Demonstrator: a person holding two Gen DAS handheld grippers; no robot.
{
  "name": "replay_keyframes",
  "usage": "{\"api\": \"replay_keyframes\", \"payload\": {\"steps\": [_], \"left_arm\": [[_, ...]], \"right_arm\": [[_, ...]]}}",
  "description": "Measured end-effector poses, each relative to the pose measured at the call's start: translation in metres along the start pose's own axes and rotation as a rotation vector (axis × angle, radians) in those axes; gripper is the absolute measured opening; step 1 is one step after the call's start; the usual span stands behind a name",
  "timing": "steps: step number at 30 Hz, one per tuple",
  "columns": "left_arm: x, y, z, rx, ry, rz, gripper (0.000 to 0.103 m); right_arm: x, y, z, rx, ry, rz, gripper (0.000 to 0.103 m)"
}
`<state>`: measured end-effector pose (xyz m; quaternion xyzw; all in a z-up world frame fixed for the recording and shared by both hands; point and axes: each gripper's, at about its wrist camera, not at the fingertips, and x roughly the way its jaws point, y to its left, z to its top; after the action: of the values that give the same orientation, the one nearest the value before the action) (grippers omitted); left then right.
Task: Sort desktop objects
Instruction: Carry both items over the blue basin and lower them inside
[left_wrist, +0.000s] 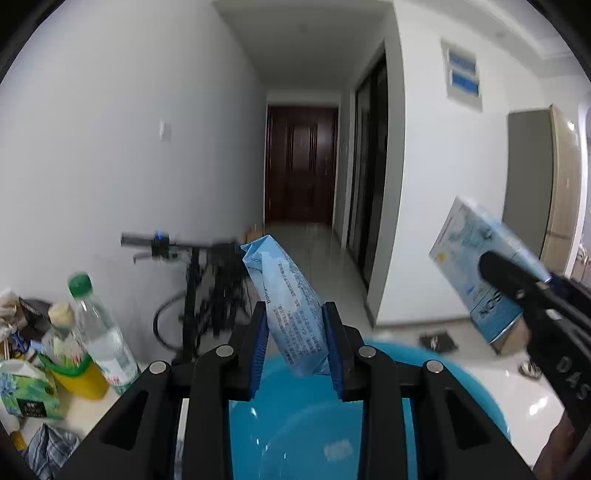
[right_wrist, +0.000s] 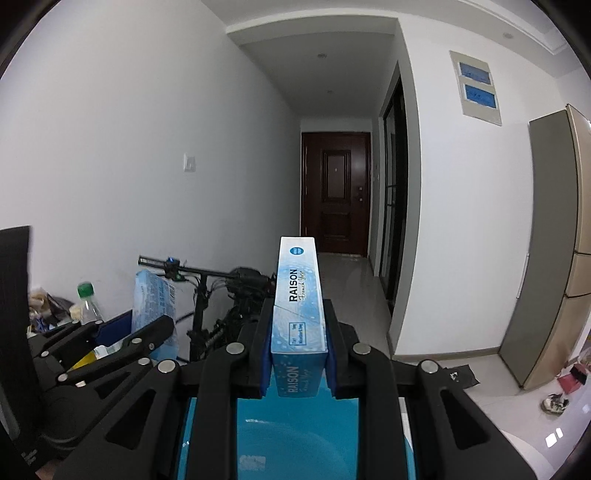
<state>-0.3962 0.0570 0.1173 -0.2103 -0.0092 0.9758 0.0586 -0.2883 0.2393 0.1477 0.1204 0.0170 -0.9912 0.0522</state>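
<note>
Left gripper (left_wrist: 295, 332) clamped on blue tissue pack (left_wrist: 286, 299), frame centre. Right gripper (right_wrist: 298, 354) closed tight on RAISON carton (right_wrist: 298, 295), centre. Both held above blue basin (left_wrist: 295, 424), lower frame: likely for dropping in.

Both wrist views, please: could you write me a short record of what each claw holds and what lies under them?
left claw: shut on a soft blue packet, tilted
right claw: shut on a light blue box marked RAISON, upright
below both: blue basin
at left on the table: clear bottle with green cap, yellow cup, green carton
</note>
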Motion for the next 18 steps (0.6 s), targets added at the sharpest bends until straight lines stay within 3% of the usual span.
{"api": "replay_keyframes", "payload": {"steps": [7, 13, 18], "left_arm": [[0.064, -0.001, -0.017, 0.031, 0.338, -0.056, 0.031], [0.103, -0.008, -0.040, 0.066, 0.509, -0.090, 0.031], [0.131, -0.008, -0.058, 0.075, 0.610, -0.061, 0.031]], "right_arm": [[0.036, -0.009, -0.011, 0.033, 0.244, 0.065, 0.021], [0.068, -0.023, -0.031, 0.072, 0.427, 0.113, 0.021], [0.089, -0.033, -0.051, 0.107, 0.531, 0.147, 0.021]]}}
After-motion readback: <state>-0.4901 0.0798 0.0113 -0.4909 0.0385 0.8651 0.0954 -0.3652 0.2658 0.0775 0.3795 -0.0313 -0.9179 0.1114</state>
